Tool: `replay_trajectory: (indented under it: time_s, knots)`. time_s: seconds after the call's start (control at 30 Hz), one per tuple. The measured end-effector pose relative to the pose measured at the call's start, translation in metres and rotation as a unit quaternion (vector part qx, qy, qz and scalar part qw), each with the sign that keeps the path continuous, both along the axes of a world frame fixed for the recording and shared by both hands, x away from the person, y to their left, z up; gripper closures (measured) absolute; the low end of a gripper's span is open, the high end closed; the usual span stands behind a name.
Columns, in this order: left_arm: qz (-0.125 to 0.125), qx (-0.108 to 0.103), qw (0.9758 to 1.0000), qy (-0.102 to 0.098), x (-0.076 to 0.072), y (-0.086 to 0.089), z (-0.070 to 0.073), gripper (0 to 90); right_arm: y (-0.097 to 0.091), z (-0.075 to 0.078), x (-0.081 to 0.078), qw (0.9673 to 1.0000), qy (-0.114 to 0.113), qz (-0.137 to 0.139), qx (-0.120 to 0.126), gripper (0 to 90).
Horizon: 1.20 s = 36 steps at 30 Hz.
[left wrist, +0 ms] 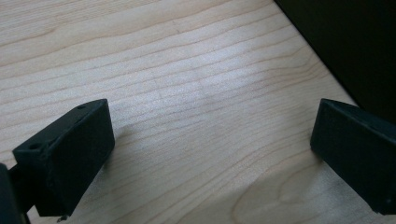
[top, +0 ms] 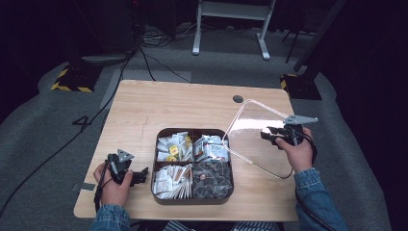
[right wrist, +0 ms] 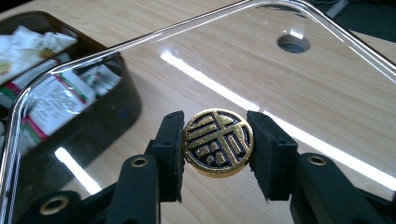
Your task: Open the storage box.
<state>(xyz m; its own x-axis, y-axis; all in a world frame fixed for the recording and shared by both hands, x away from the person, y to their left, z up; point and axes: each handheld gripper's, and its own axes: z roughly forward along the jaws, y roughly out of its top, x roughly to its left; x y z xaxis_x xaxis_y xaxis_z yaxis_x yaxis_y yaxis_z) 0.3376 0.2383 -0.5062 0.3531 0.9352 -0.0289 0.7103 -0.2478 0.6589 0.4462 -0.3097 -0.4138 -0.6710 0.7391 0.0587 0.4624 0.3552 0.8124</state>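
The right gripper (right wrist: 217,142) pinches the lid's gold knob (right wrist: 218,143), right of the tray (top: 156,159); the left gripper (left wrist: 212,158) is spread over the table (left wrist: 187,84).

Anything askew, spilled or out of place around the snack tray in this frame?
Nothing spilled. The clear plastic lid is off the dark four-compartment tray, held tilted to its right by the right gripper, shut on the lid's round gold-and-black knob. Packets lie inside their compartments. The left gripper is open over the light wooden table.
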Motion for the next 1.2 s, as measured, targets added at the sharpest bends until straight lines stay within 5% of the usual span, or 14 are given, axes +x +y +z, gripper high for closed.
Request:
replay_trajectory:
  time_s: [0.7, 1.2]
  knots:
    - [0.001, 0.000, 1.0000, -0.001, 0.000, 0.000, 0.000, 0.0, -0.038, -0.043, 0.035, 0.9961, 0.016, -0.087, 0.002, 58.6]
    - [0.000, 0.000, 1.0000, 0.000, 0.000, 0.000, 0.000, 0.0, -0.047, -0.068, 0.045, 0.9955, 0.028, -0.089, -0.019, 58.6]
